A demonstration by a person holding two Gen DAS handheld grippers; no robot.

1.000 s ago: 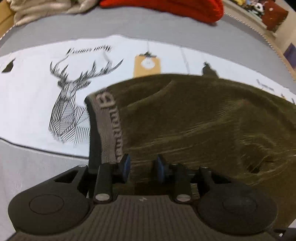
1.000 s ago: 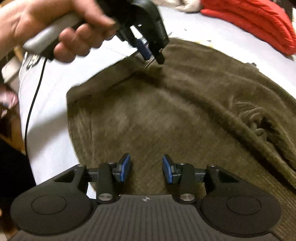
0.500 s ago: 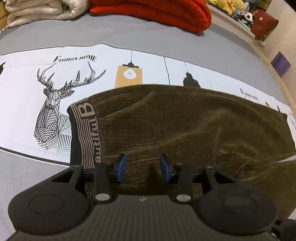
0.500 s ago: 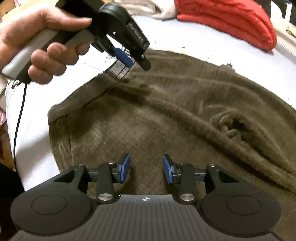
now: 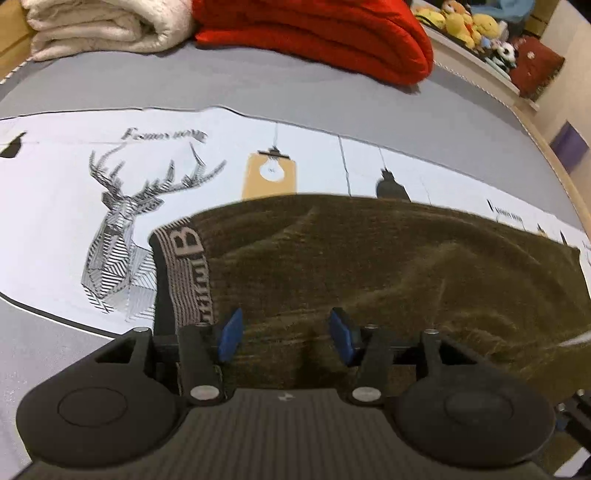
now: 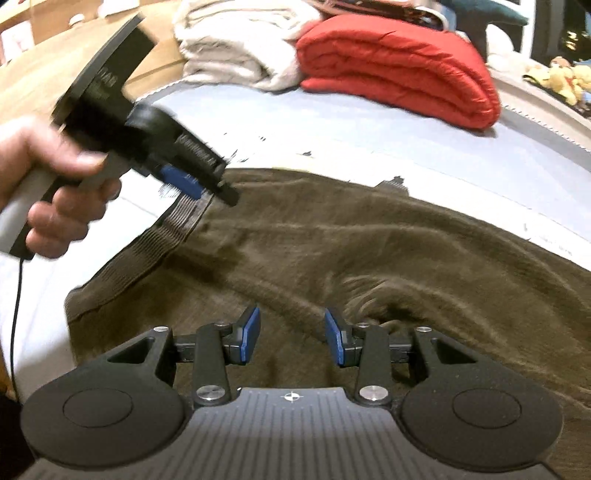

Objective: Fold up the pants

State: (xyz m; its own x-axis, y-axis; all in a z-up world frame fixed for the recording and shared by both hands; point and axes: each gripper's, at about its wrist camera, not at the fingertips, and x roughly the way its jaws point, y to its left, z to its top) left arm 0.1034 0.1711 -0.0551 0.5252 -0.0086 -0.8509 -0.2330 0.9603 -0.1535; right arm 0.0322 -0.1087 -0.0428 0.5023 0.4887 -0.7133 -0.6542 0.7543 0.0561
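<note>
Centrally, olive-brown corduroy pants (image 5: 388, 266) lie spread on a white printed sheet (image 5: 55, 206), their lettered elastic waistband (image 5: 186, 273) at the left end and rumpled folds toward the right.
Left gripper (image 5: 284, 330): released, blue pads (image 5: 229, 330) set apart above the fabric just right of the waistband, nothing between them; in the right wrist view it hovers at the far waistband corner, gripped by the left hand (image 6: 55, 192).
Right gripper (image 6: 292, 339): likewise released, jaws parted over the near part of the pants beside a puckered crease.
Sheet print: geometric deer head (image 5: 118, 236), hanging light bulb on an orange panel (image 5: 271, 175).
Underneath: grey bed surface (image 5: 258, 88).
Far edge: folded red quilt (image 5: 314, 37), cream blanket (image 5: 99, 29) to its left, plush toys (image 5: 465, 22) at far right.
</note>
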